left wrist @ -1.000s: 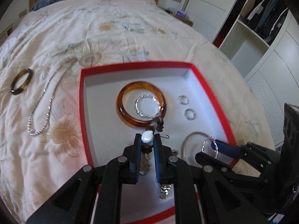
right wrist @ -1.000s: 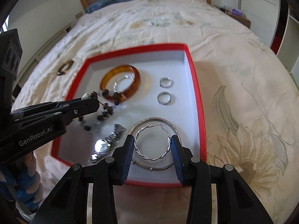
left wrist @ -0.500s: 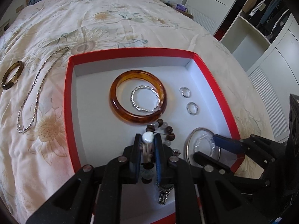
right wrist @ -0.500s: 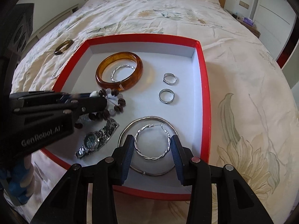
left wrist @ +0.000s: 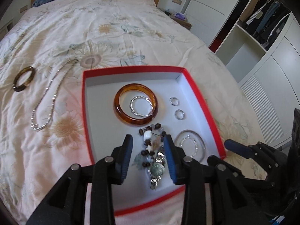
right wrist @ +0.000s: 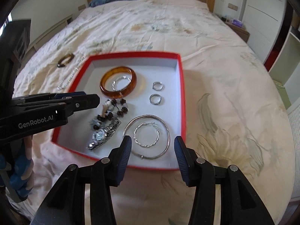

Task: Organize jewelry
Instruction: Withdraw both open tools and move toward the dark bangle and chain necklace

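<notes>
Jewelry is what you are sorting, and most of it already lies in the red box (left wrist: 85, 101) on the bed (left wrist: 112, 37). Two pieces are outside it, on the quilt to the box's left: the silver chain necklace (left wrist: 46, 105) and, further left, the dark bangle (left wrist: 24, 78).

Your left gripper (left wrist: 148, 150) is opening, and its pads touch nothing. The beaded bracelet (right wrist: 114, 110) lies loose on the box floor beneath it, partly over the wristwatch (right wrist: 103, 133). Your right gripper (right wrist: 152, 150) is opening too, and the twisted hoop earring (right wrist: 147, 135) rests free inside the plain silver bangle (right wrist: 148, 136).

Judging by its look, the necklace will be light, limp and slippery. If you pinch one strand it will likely trail and swing, so take it where the two strands run close together, or at the bottom bend of the loop, and expect it to drape. Lift it well clear so it does not catch on the box rim.

The dark bangle looks stiff, smooth and possibly brittle. Close across its band rather than across the whole ring, squeeze gently, and set it down instead of dropping it. There is free space in the box's left part, beside the amber bangle (left wrist: 136, 104).
</notes>
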A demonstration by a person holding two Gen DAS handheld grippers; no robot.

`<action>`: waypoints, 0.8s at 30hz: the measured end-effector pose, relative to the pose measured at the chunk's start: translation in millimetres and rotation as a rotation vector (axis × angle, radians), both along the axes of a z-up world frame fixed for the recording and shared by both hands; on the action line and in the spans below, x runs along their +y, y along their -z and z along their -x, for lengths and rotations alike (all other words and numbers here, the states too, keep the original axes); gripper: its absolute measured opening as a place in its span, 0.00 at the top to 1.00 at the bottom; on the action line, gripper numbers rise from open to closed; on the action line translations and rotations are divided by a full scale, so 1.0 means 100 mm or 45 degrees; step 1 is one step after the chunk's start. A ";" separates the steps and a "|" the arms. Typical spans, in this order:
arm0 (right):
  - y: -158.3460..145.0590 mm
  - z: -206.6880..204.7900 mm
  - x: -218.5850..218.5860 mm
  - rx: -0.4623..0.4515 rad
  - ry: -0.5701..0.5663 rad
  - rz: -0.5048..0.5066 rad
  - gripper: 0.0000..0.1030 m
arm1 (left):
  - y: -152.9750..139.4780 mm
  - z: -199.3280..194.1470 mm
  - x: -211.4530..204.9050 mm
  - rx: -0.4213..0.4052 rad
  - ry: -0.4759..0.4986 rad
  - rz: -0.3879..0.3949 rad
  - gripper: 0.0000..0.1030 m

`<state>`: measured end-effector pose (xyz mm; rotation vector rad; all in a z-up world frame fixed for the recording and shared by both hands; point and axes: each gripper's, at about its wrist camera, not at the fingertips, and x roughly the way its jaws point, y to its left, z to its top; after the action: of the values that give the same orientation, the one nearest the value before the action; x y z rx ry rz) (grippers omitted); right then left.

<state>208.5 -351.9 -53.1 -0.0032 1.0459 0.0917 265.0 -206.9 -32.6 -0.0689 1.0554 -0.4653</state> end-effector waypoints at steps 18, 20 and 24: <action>-0.79 1.30 0.53 -0.168 0.089 -0.122 0.43 | -0.80 1.40 0.87 -0.233 -0.133 -0.116 0.66; -0.87 1.42 0.61 -0.194 0.085 -0.123 0.39 | -0.87 1.55 0.96 -0.260 -0.152 -0.136 0.62; -1.03 1.71 0.80 -0.252 0.087 -0.128 0.34 | -1.05 1.91 1.12 -0.345 -0.193 -0.197 0.57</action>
<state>37.3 -272.1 49.7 0.1126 0.8416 0.0797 74.5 -94.6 72.4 0.0501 0.8099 -0.2464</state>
